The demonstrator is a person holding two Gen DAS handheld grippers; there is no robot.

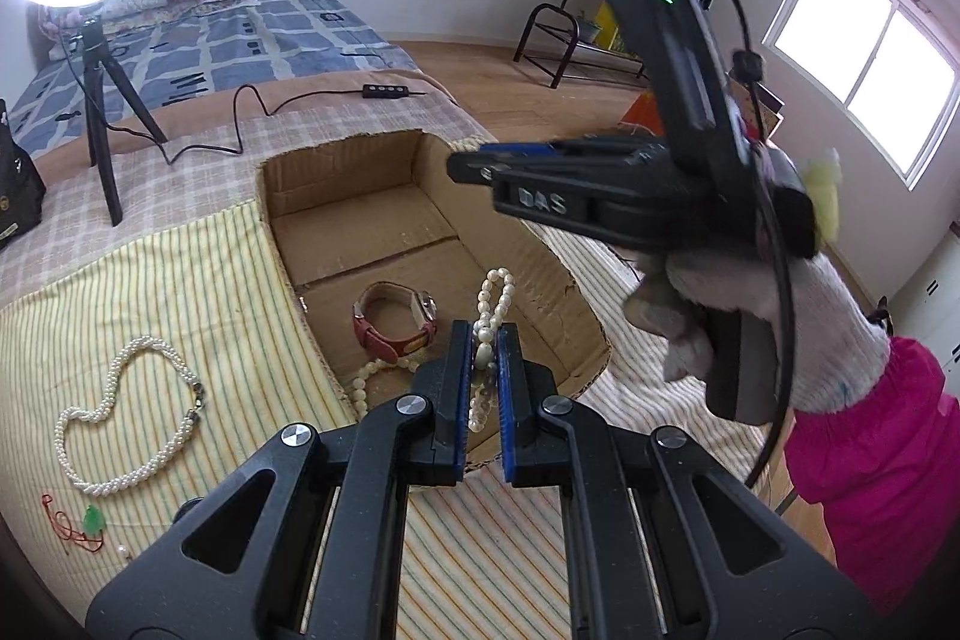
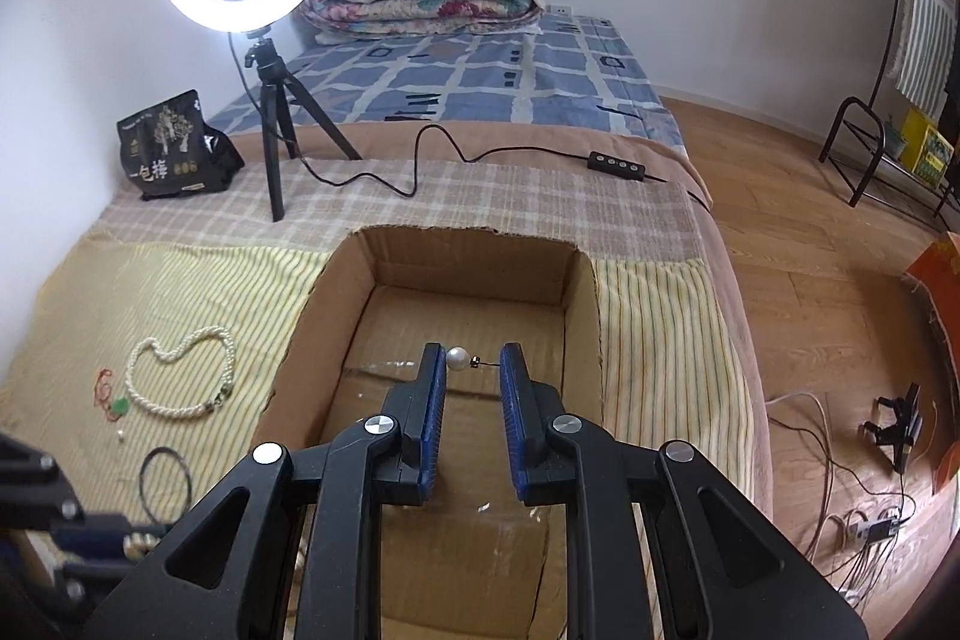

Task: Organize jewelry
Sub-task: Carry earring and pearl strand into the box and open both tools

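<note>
My left gripper (image 1: 483,340) is shut on a pearl bracelet (image 1: 493,298) and holds it over the near part of an open cardboard box (image 1: 360,220). In the box lie a red-strapped watch (image 1: 393,319) and another pearl strand (image 1: 366,382). My right gripper (image 2: 474,361) hovers over the same box (image 2: 462,250) with a pearl earring (image 2: 459,358) spanning its fingertips; it also shows in the left wrist view (image 1: 462,166). A pearl necklace (image 1: 120,400) (image 2: 180,382) and a green pendant on a red cord (image 1: 90,520) (image 2: 117,405) lie on the striped cloth, left of the box.
A ring light on a tripod (image 2: 264,40) and its cable with a remote (image 2: 618,166) stand behind the box. A black bag (image 2: 174,148) sits at the back left. A black hair tie (image 2: 165,478) lies at the front left. The bed's edge (image 2: 732,310) drops to the wooden floor at the right.
</note>
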